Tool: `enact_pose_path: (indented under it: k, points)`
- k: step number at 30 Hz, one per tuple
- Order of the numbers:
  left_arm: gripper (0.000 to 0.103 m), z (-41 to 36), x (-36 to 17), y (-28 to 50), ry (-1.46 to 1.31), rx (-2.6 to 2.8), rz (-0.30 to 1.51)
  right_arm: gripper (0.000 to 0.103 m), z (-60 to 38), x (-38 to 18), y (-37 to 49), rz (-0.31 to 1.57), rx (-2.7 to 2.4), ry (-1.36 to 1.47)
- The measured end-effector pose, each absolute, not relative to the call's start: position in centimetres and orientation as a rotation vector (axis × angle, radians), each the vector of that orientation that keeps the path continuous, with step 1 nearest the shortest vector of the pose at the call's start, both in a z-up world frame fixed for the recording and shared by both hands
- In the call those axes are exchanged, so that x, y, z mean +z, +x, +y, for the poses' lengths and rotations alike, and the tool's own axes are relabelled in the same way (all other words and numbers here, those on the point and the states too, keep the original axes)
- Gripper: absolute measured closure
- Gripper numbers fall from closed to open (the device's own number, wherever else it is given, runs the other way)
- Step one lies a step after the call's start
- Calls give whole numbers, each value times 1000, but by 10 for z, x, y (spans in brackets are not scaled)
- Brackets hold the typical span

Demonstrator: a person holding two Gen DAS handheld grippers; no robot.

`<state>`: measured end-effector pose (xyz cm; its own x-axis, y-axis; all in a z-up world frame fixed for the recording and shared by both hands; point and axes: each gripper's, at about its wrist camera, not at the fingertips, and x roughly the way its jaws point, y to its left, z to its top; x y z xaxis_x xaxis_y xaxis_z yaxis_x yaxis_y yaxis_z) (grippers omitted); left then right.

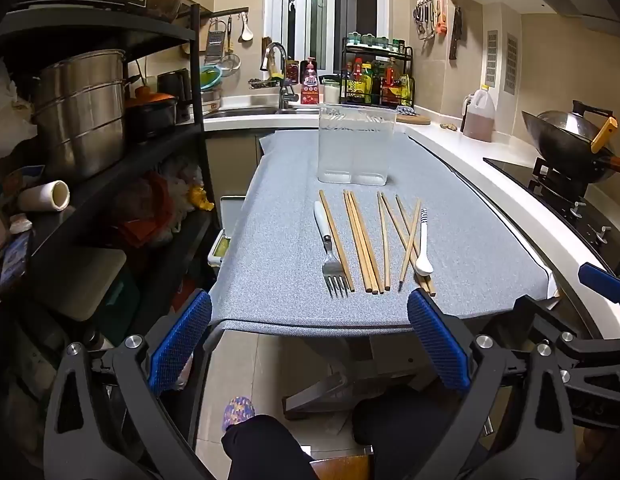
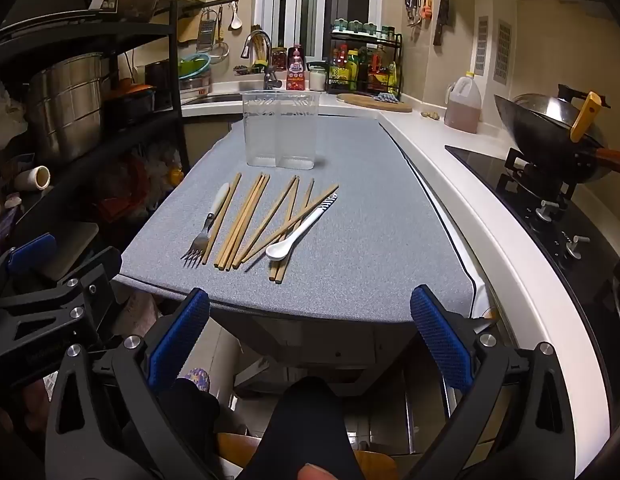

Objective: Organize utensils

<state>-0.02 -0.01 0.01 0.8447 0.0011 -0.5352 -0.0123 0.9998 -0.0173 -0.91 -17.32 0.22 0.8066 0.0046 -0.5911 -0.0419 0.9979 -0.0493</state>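
Before me a grey-clothed table (image 1: 278, 240) carries a clear two-part container (image 1: 353, 144) at the far end; nearer lie a fork (image 1: 329, 248) left, wooden chopsticks (image 1: 365, 244), and a white spoon (image 1: 423, 248) right.

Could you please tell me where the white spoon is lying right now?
In both wrist views the white spoon lies on the grey mat, at the right end of the utensil row, resting across the rightmost chopsticks.
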Motion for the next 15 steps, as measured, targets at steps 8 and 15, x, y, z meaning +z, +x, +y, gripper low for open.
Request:
enact_pose_path:
  k: [8,15]
  points:
    - [8,0,0,0,-24,4,567,5,-176,4,-9,632,21,-52]
    - [8,0,0,0,-23,4,567,5,-177,7,-9,625,21,-52]
